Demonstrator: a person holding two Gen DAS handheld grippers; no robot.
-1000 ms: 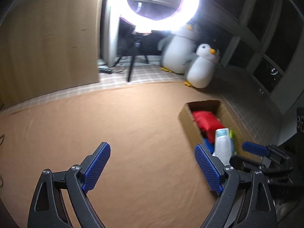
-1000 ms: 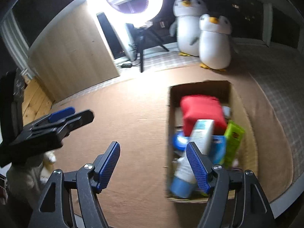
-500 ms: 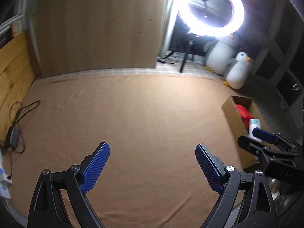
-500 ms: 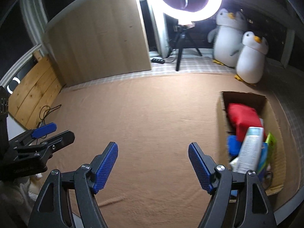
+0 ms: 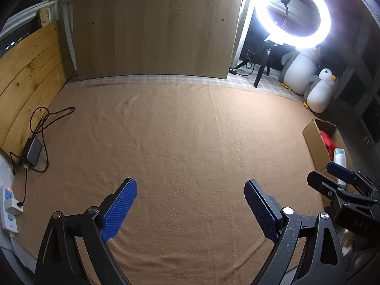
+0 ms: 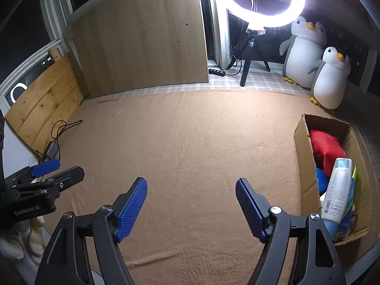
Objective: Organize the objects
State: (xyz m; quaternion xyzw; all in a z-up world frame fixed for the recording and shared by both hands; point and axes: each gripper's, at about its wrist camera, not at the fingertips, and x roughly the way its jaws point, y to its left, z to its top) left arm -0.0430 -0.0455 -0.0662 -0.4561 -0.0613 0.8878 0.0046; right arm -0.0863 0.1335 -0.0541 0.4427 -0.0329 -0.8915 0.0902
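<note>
- Cardboard box [image 6: 299, 142] sits at your right edge of the blanket [image 6: 190, 142]; a lotion bottle [image 6: 337, 187], a pouch [image 6: 325, 144] and other items lie in it.
- Two plush penguins [image 6: 306, 54] stand behind the box.
- Ring light [image 6: 263, 0] on its tripod is left of the penguins.
- Wooden board [image 6: 142, 40] stands behind the blanket.
- Power adapter [image 5: 32, 153] and cable lie at your left edge.

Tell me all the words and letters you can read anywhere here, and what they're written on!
"GenRobot.AI": on the black body of the left gripper, seen from the right wrist view.
"DAS": on the black body of the right gripper, seen from the left wrist view; faint, so not certain.
White bottle in the cardboard box: a printed label and a barcode, too small to read.
White power strip: its markings are too blurred to read.
</note>
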